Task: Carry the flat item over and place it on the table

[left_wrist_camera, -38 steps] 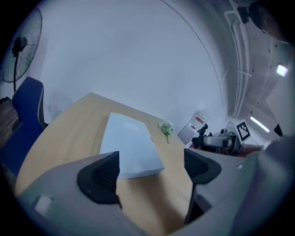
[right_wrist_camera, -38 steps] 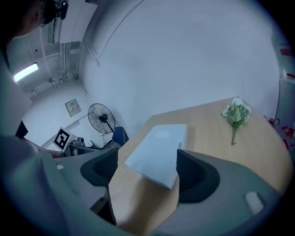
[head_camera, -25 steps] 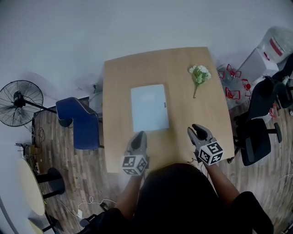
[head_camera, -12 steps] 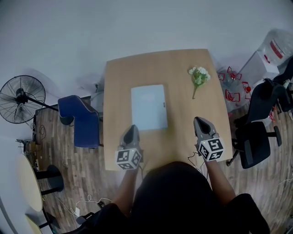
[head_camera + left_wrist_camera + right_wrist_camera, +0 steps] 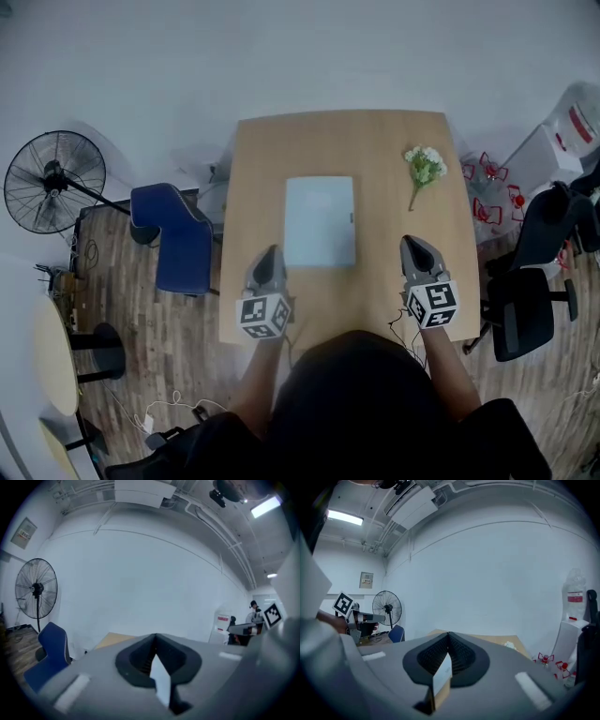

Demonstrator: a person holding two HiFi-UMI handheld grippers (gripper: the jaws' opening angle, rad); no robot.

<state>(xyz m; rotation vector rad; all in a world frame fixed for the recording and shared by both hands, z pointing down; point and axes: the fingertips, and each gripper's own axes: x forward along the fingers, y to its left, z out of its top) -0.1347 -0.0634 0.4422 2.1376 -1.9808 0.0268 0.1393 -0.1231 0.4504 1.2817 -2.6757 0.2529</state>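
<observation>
Flat pale-blue item lying on table, left claw closed, right claw closed

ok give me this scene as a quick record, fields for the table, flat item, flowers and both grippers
table: wooden, seen from above
flat item: pale blue, lying flat at the table's middle
flowers: white bunch, lying on the table's far right
left gripper: shut, empty, by the flat item's near left corner
right gripper: shut, empty, right of the flat item
surroundings: blue chair and fan at left, black chair at right
</observation>
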